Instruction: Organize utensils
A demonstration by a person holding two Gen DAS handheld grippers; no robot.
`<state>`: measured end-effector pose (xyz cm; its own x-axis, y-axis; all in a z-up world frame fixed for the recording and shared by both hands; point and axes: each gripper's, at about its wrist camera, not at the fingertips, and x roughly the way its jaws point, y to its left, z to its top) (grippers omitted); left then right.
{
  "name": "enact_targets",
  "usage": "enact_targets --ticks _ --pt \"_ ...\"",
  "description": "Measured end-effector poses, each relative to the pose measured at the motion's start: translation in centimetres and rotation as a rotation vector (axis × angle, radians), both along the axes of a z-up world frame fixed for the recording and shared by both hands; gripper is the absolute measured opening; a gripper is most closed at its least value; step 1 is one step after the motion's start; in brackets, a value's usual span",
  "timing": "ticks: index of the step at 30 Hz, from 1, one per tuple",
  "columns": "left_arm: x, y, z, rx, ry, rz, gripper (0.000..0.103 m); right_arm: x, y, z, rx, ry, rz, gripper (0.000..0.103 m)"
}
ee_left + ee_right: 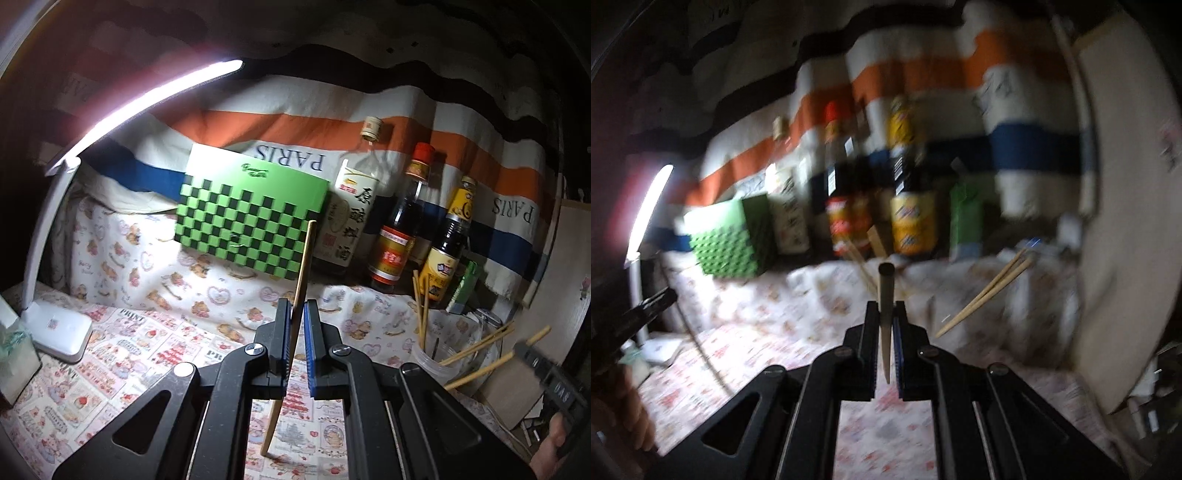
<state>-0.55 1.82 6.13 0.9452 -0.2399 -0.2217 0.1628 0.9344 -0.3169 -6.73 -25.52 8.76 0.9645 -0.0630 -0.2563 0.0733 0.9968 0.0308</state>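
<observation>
In the left wrist view my left gripper [295, 308] is shut on a long wooden chopstick [304, 258]. It stands nearly upright, with its lower end near the patterned cloth. A clear plastic cup [437, 363] at the right holds several chopsticks [423, 310]. Beyond it my right gripper [524, 350] carries another chopstick [480, 371] above the cloth. The right wrist view is blurred: the right gripper [885, 308] is shut on a chopstick with a dark end [885, 291], and more chopsticks [990, 291] lean to the right.
A green checkered box [251, 218] and three sauce bottles [399, 229] line the back against a striped cloth. A white desk lamp [55, 332] stands at the left. A pale board [1126, 221] leans at the right. A person's hand [554, 446] shows at the lower right.
</observation>
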Motion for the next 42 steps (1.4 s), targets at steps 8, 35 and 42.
enact_targets --ticks 8,35,42 --pt "0.4 -2.5 3.7 -0.049 -0.012 -0.069 0.006 -1.1 -2.3 4.1 0.044 -0.1 -0.016 0.006" --pt "3.5 -6.5 2.9 0.09 0.067 -0.11 0.0 7.3 -8.2 -1.2 0.212 0.0 -0.048 0.006" --pt "6.5 -5.4 -0.2 0.191 0.233 -0.165 0.0 7.7 -8.3 -1.7 0.224 0.025 -0.045 0.007"
